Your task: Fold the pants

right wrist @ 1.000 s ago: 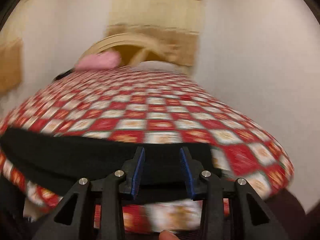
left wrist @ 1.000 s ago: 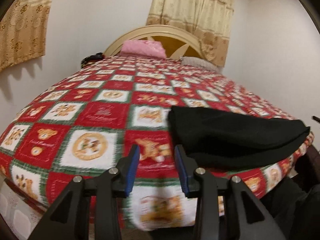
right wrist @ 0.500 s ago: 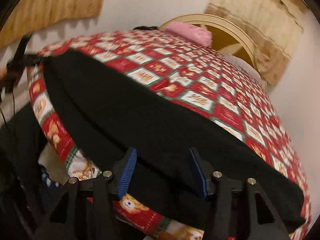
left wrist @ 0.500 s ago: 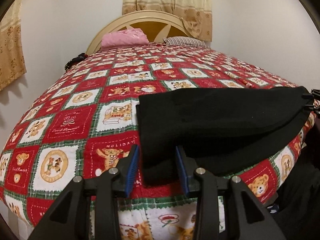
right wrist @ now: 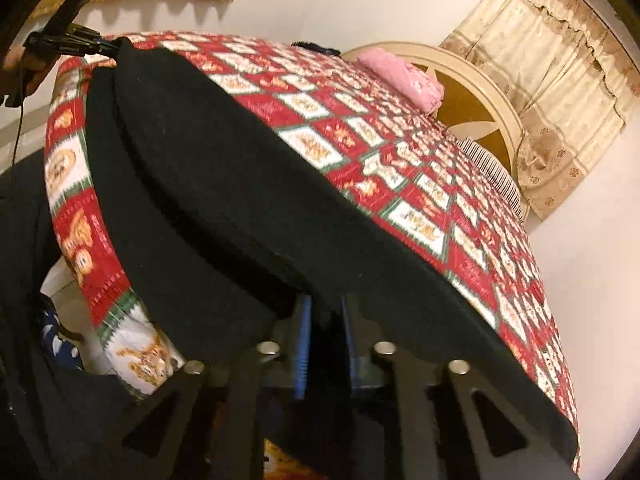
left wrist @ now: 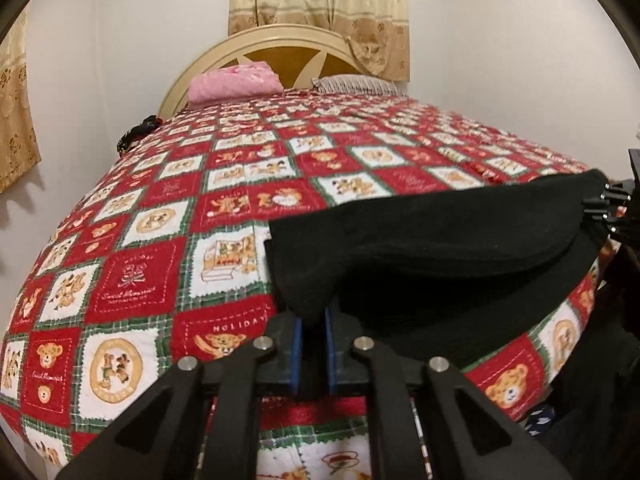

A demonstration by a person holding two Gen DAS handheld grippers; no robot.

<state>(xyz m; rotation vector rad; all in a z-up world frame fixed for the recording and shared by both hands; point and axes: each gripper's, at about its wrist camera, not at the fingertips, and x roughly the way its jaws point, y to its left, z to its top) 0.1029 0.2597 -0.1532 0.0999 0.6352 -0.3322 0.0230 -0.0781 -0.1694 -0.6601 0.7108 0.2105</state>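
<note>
Both grippers are pinching the black soft fabric pants (left wrist: 440,240), which are lying along the near edge of the red checkered teddy-bear bedspread (left wrist: 240,184). The left gripper (left wrist: 313,344) and right gripper (right wrist: 324,344) should be lifting evenly, keeping the edge taut.

Warm, even indoor lighting. The curtain (left wrist: 12,128) casts a soft shadow on the left wall (left wrist: 80,80). Heavy fisheye bending and dark vignette at edges. Right wrist view slightly motion-blurred; left wrist view sharp.

Teddy-bear quilt (left wrist: 168,240), pink pillow (left wrist: 234,86), cream headboard (left wrist: 256,42)
</note>
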